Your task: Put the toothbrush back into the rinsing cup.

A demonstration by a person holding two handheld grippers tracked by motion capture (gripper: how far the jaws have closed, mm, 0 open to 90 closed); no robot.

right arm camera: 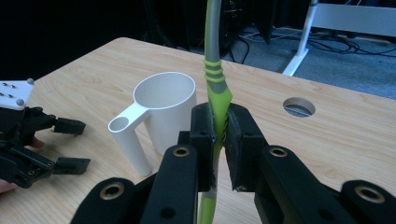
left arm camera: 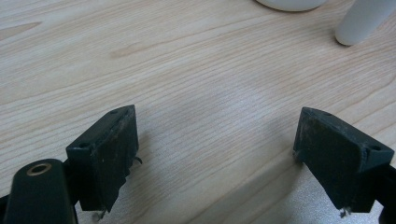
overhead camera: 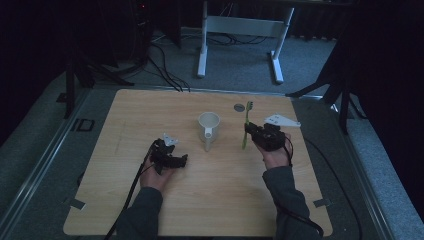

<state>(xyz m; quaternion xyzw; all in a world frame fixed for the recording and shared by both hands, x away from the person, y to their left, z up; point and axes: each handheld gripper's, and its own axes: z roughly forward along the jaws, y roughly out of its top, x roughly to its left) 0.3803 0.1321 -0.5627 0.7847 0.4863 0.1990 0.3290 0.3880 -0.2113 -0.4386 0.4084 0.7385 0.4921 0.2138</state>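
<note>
– While the right gripper has its jaws clamped on the green toothbrush, handle pinched between the pads, where's the cup?

– The white cup stands mid-table, just left of the brush, its handle toward the person. The left gripper rests low over the table, jaws wide apart, holding nothing.

– What might go wrong?

– I'd judge the slim handle could pivot in that narrow pinch, or the brush could knock the light cup over on the way in.

– And the bristles?

– Cut off in the right gripper view; from above, too dim and small to read
</note>
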